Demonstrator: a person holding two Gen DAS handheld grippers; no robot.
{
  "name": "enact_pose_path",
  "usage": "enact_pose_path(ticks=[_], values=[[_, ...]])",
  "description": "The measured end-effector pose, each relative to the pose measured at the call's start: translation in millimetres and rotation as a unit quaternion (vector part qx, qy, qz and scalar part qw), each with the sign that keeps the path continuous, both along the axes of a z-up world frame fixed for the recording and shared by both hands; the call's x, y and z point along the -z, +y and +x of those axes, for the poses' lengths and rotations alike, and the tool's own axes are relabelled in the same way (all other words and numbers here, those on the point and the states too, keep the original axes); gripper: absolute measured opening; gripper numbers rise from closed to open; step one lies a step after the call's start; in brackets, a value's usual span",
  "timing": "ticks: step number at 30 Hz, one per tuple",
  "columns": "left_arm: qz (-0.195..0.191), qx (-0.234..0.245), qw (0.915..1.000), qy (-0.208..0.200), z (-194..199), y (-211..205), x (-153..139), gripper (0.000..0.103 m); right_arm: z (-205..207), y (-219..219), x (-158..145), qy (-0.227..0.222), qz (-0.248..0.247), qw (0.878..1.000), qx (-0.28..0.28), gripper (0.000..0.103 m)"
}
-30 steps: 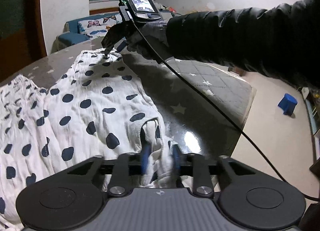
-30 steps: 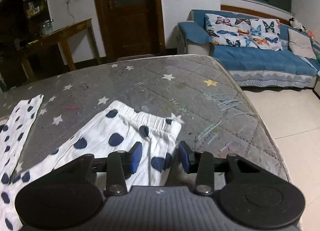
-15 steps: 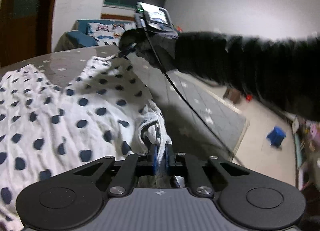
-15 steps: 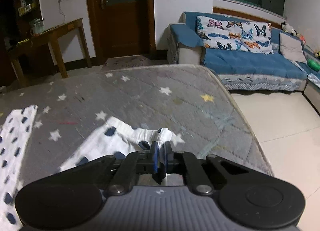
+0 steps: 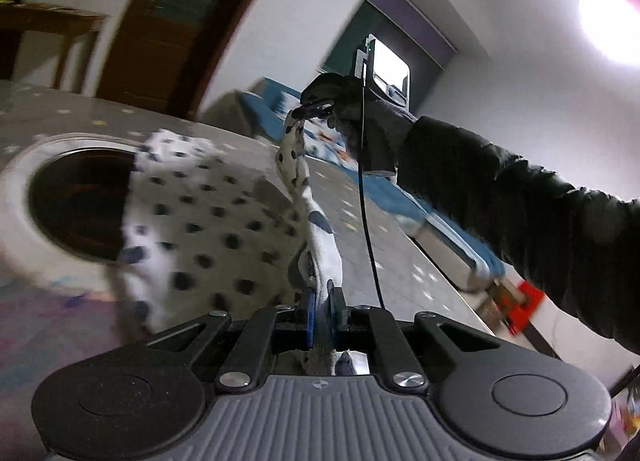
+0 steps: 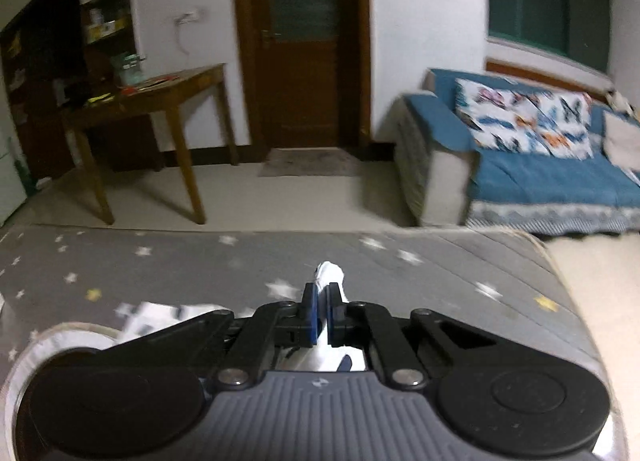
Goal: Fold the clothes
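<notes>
The white garment with dark polka dots [image 5: 208, 229] hangs lifted above the grey star-patterned table [image 5: 60, 113]. My left gripper [image 5: 322, 301] is shut on one corner of its edge. My right gripper [image 5: 314, 108], seen far ahead in the left wrist view, is shut on the other corner, and the edge stretches taut between them. In the right wrist view the right gripper [image 6: 322, 303] pinches a white tuft of the garment [image 6: 330, 273], with more cloth [image 6: 160, 315] hanging lower left.
The grey table [image 6: 460, 285] ends at the right above a pale floor. A blue sofa with butterfly cushions [image 6: 540, 165] stands right. A wooden side table [image 6: 152, 101] and a brown door [image 6: 300, 41] are behind. My black-sleeved arm [image 5: 520, 213] crosses the left wrist view.
Both grippers closed on the garment's corners and lifted it off the table. The cloth now hangs stretched between them, and both cameras have tilted upward.
</notes>
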State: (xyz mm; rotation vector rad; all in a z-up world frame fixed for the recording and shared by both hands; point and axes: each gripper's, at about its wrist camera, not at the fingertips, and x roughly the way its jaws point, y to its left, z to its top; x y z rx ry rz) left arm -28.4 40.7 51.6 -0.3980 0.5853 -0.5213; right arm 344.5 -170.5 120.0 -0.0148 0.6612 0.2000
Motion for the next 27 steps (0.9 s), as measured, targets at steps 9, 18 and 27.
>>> enact_pose_path(ticks=[9,18,27], values=[[-0.023,-0.065,0.9969,0.039,-7,45,15,0.008,21,131,34,0.017,-0.020,0.998,-0.065,0.003],[-0.020,-0.102,0.9913,0.080,-16,66,33,0.008,23,174,67,0.054,0.002,0.991,-0.122,0.007],[0.008,-0.104,0.9918,0.074,-20,74,30,0.011,-5,128,33,0.057,-0.017,0.983,-0.172,0.019]])
